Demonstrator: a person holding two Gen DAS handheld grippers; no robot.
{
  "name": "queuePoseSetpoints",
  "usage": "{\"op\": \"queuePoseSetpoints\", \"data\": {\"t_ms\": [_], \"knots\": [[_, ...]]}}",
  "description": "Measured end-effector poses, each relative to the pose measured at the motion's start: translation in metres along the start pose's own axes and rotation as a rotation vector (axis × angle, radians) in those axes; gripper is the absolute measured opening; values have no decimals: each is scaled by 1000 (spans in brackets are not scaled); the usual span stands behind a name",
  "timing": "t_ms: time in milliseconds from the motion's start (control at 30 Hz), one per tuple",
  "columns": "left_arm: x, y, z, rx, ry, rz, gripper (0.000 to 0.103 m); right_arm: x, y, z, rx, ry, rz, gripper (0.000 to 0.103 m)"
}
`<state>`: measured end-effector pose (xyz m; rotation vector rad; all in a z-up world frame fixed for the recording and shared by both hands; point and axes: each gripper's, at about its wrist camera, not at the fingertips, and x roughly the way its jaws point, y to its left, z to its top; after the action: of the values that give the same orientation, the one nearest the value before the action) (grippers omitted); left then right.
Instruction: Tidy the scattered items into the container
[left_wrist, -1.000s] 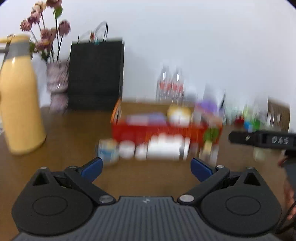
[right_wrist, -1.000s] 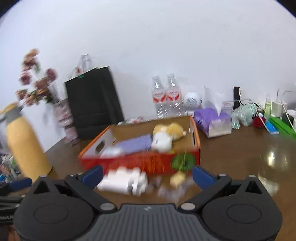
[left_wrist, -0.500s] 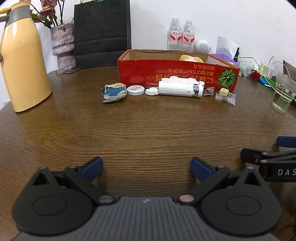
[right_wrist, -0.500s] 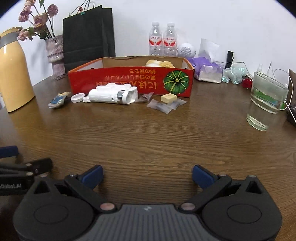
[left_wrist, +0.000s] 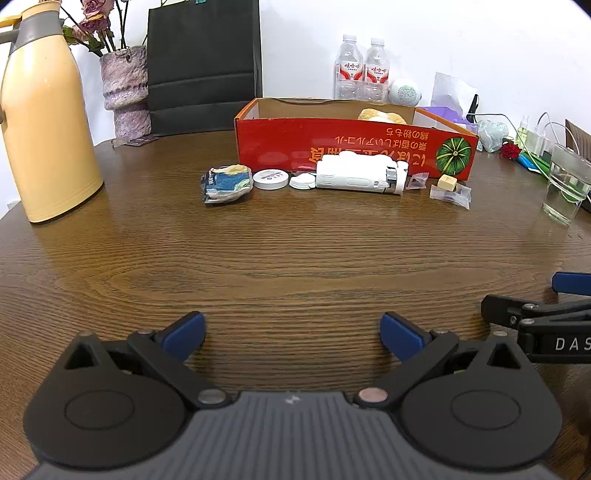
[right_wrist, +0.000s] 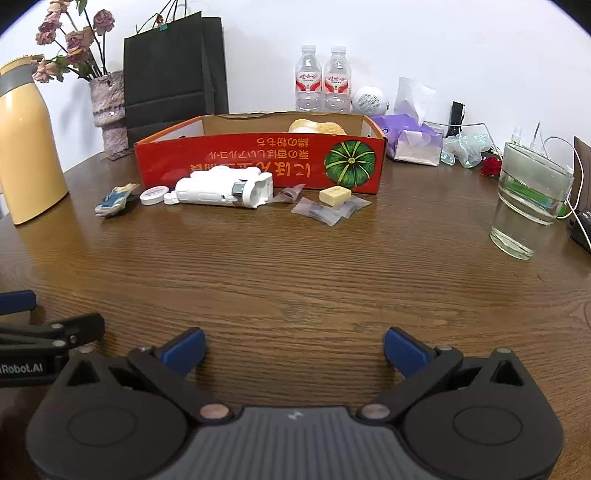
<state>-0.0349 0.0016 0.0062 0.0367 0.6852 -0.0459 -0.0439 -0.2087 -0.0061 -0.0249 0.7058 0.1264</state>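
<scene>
With my left gripper (left_wrist: 291, 328) and right gripper (right_wrist: 293, 345) both spread wide and empty low over the table (left_wrist: 295, 251), the scattered items lie well ahead along the red box (left_wrist: 354, 147), the white device (right_wrist: 225, 190) lengthwise across my reach, roughly centred between both.

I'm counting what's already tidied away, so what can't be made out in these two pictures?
- Red box contents: both views, its front wall hides all but a yellowish lump.
- Clear wrappers: both views, contents too small to identify.
- Small white round piece: left view, partly hidden behind the white device.
</scene>
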Motion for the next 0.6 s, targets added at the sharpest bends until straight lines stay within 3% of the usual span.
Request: {"op": "queuePoseSetpoints", "data": {"t_ms": [500,600], "knots": [[-2,1,-1,-3,-4,1,103,-2,0,-1,4,-1,-5,103],[-4,11,5,-53,-40,-32,103,-6,-6,0,16,-16,62,102]]}}
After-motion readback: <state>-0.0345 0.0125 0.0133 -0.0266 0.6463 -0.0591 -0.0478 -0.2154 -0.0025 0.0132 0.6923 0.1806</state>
